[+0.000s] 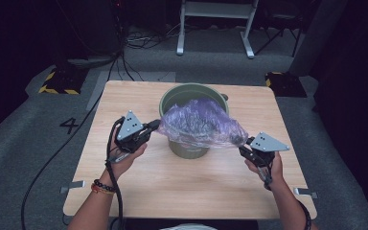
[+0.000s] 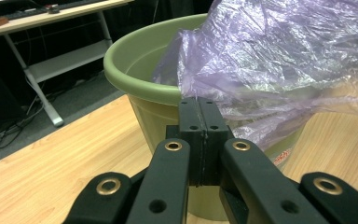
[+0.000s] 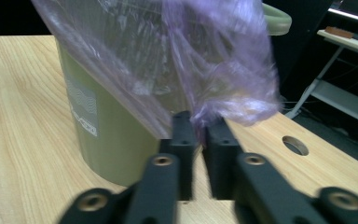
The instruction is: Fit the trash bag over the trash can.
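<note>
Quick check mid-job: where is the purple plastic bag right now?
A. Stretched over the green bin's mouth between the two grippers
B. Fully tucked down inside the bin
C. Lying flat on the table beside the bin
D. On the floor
A: the purple plastic bag spans the green bin top, with the left gripper and the right gripper at its opposite edges.

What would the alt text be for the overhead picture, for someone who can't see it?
A person's two hands, each holding a black gripper, stretch a thin purple plastic bag over a green bucket standing on a light wooden table. The left gripper pinches the bag's left edge, and the right gripper sits at its right edge.
</note>
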### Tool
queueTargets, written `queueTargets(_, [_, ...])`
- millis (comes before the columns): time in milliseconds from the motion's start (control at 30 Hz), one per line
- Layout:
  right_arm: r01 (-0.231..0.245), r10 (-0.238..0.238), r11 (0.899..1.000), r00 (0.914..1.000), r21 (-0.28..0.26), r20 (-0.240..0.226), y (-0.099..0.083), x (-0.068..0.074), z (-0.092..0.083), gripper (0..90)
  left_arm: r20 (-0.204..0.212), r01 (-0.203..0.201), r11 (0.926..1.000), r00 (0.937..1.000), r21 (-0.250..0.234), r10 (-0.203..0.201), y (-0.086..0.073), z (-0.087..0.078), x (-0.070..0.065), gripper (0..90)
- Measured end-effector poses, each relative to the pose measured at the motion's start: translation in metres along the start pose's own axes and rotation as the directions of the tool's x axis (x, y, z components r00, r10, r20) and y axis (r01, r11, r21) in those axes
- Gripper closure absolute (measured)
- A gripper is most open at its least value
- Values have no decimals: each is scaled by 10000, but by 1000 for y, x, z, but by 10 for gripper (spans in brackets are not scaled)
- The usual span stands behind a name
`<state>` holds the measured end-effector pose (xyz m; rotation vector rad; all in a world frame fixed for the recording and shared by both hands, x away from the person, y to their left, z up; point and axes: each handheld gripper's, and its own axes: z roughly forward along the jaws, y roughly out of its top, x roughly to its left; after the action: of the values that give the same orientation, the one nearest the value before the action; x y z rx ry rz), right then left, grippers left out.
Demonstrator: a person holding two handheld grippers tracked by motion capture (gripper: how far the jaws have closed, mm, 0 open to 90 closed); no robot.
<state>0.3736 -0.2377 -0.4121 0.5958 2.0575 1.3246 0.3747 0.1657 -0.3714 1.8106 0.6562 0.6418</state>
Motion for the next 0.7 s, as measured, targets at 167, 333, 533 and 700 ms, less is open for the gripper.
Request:
queueTargets(167, [4,5,9989,9998,-461,200,4,0,-11,510,37,-21,10000,10000,-19,21,0,-1,-1,899])
queueTargets(333, [194,-115,9969,9947,-766,1023,10,-1,-28,386,64,-46,10000,10000,-60,46,-1,-2,-1,898])
queueTargets(533, [443,-233,9904,9873,-1313,1572,23,-2,-42,320,117,-166,9999,9998,12,166,0,1,-2,898])
queueTargets(700, [1183,-869,9809,9766,-1543,1966,41,-2,-41,427,94,-188,9998,9998,69,187,1,3,-2,897])
